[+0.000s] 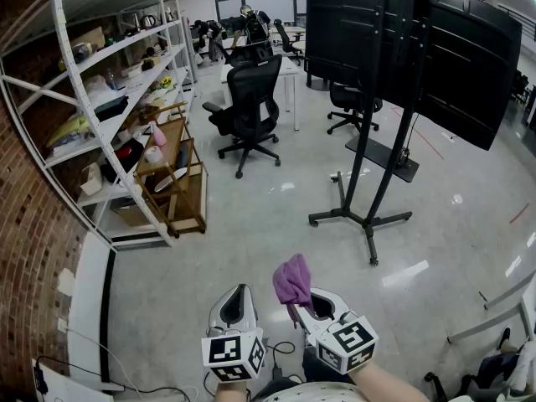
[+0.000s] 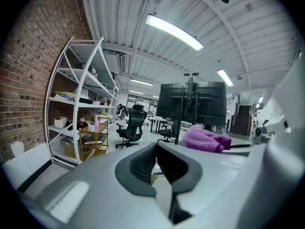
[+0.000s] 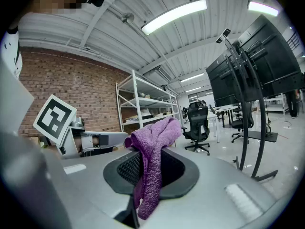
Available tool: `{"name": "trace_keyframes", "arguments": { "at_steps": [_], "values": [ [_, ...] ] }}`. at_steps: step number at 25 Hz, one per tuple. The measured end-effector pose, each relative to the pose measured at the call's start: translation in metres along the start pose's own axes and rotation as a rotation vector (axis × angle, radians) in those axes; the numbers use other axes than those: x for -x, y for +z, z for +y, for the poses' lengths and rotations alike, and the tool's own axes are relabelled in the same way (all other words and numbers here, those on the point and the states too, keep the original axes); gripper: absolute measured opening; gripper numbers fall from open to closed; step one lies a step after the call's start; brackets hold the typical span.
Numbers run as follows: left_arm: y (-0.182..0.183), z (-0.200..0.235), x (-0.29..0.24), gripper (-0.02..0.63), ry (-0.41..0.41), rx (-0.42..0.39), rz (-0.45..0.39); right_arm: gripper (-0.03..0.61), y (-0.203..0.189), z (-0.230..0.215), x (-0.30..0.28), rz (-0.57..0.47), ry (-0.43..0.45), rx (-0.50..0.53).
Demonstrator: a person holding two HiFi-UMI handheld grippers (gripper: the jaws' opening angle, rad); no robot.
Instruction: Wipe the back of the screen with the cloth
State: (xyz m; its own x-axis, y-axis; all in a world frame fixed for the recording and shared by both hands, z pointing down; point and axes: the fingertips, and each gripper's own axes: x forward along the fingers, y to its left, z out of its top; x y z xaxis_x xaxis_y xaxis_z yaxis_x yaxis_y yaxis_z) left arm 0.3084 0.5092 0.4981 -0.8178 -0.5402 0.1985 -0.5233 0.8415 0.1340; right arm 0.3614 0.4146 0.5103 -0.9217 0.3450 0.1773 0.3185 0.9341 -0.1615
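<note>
Nearest the person, both claws are held low and side by side, pointing forward over the floor. The left claw (image 1: 239, 291) has its jaws closed together and appears to grip nothing, while the right claw (image 1: 306, 298) is clamped on the purple cloth (image 1: 292, 279), which bunches above the jaws and trails down between them. Well beyond, apart from the cloth, the screen (image 1: 419, 48) hangs on its floor stand (image 1: 366, 216), dark back panel facing the claws, with an office chair (image 1: 251, 99) farther left.

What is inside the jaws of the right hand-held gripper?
A purple cloth is clamped in the right hand-held gripper; one bunch stands above the jaws and a tail hangs below. The pinched part itself is hidden by the jaws.
</note>
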Motion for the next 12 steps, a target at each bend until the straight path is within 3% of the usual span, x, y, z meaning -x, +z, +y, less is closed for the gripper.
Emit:
{"name": "trace_keyframes", "arguments": {
  "at_steps": [7,12],
  "values": [
    [0.007,0.016,-0.099,0.008,0.005,-0.001,0.011,0.061,0.012,-0.065,-0.073,0.010,0.012,0.005],
    [0.044,0.037,-0.194,0.008,0.025,-0.007,0.003,0.061,0.050,-0.127,-0.150,0.006,0.040,0.027]
  ]
}}
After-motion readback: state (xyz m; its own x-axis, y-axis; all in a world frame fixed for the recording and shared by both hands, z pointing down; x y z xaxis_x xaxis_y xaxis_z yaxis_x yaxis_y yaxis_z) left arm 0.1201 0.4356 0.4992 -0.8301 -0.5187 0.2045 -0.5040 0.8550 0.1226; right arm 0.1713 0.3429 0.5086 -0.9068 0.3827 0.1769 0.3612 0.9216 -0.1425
